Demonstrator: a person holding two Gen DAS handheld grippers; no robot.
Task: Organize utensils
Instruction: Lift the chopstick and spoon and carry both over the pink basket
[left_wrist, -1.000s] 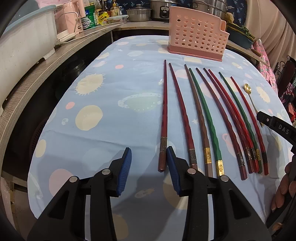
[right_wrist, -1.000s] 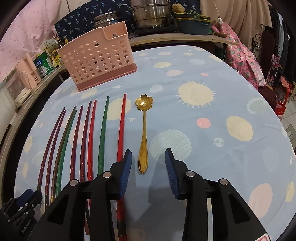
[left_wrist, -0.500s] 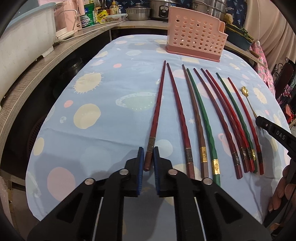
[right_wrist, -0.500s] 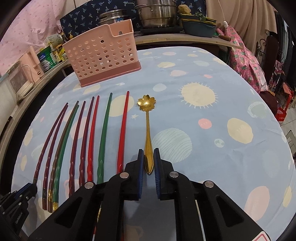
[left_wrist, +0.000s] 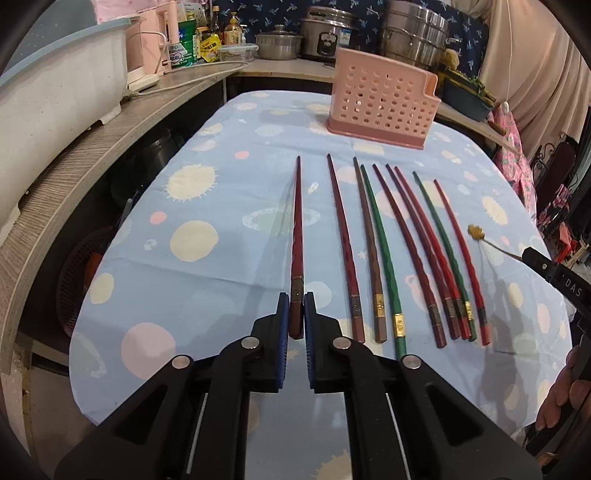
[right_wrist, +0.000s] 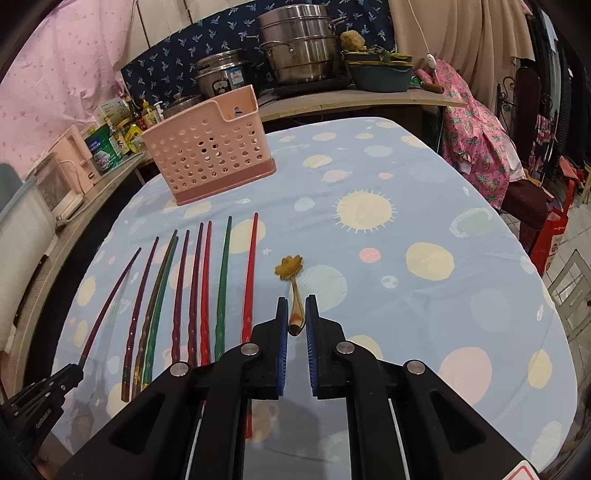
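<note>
Chopstick (left_wrist: 296, 254) is clamped in the left gripper (left_wrist: 296, 314), while the right gripper (right_wrist: 296, 314) pinches the gold spoon (right_wrist: 291, 280).

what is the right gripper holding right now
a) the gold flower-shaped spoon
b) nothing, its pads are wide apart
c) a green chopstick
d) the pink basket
a: in the right wrist view the right gripper has its blue pads closed on the handle end of the gold flower-shaped spoon, whose bowl points away toward the pink basket.
</note>
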